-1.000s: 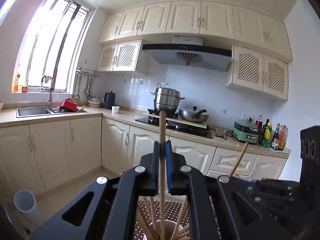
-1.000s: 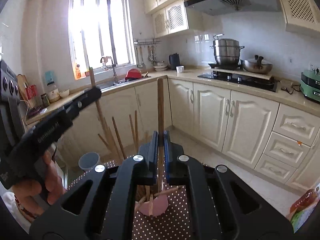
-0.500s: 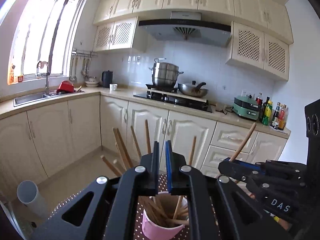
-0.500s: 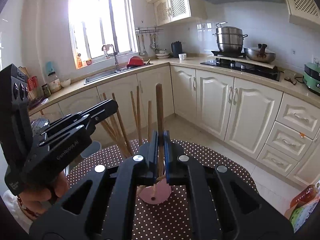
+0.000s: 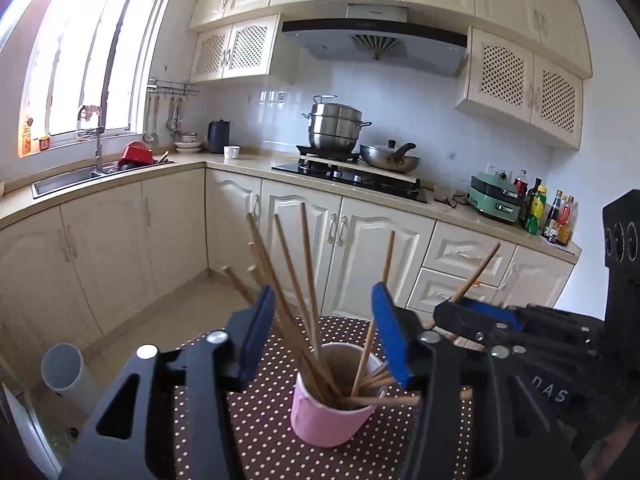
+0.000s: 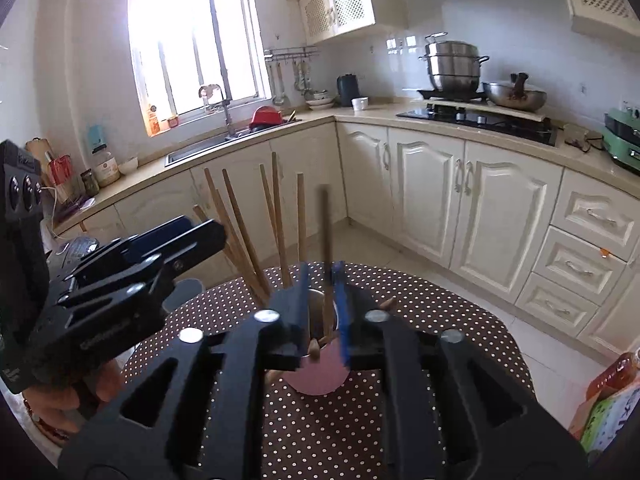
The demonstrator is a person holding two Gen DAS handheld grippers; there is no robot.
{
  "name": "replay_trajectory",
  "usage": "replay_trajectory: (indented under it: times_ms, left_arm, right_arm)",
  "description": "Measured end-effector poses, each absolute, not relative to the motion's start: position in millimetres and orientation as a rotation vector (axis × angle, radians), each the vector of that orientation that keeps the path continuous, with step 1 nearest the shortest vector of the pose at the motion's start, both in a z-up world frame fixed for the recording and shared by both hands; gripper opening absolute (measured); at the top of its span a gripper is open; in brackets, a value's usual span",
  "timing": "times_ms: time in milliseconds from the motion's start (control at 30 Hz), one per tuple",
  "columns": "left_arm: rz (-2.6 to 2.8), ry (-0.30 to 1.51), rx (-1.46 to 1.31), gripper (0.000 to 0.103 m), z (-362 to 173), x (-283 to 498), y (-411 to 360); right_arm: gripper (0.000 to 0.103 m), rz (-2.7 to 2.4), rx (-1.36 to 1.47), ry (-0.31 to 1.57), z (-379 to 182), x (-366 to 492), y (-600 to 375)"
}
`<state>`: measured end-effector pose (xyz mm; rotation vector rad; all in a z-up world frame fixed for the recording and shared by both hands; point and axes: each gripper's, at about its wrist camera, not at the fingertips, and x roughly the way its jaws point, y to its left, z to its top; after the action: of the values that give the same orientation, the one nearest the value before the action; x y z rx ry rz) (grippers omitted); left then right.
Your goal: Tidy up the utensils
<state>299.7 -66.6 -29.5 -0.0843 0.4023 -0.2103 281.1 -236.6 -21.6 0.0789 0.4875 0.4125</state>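
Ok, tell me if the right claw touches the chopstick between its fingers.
Cannot tell: right wrist view shows the right claw slightly parted, but the chopstick is blurred.

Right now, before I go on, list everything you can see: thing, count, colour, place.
Cup: one, pink, on the dotted table.
Chopsticks: several, count unclear, wooden, standing in the cup.
Chopstick: one, blurred, between the right fingers over the cup.
Table: one, brown cloth with white dots, under the cup.
Steamer pot: one, steel, on the stove.
Wok: one, steel, beside the pot.
Kettle: one, black, counter corner.
Bottles: several, mixed colours, counter's right end.
Left hand-held gripper: black, blue pads, open above the cup.
Right hand-held gripper: black, slightly open.
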Motion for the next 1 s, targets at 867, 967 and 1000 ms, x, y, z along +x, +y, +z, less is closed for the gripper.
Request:
replay_trajectory:
  times_ms: [867, 967, 1000]
  left_arm:
    - [-0.122, 0.353, 0.0, 0.072, 1, 120, -35]
    - [-0.121, 0.363, 0.007, 0.073, 3, 98, -34]
    - [-0.121, 0.362, 0.007, 0.073, 3, 93, -34]
  right_arm:
    - [0.085, 0.3, 0.052, 0.262, 4, 100, -236]
    - [0.088, 0.284, 0.046, 0.241, 4, 79, -233]
    - [0.09, 0.279, 0.044, 0.232, 4, 73, -232]
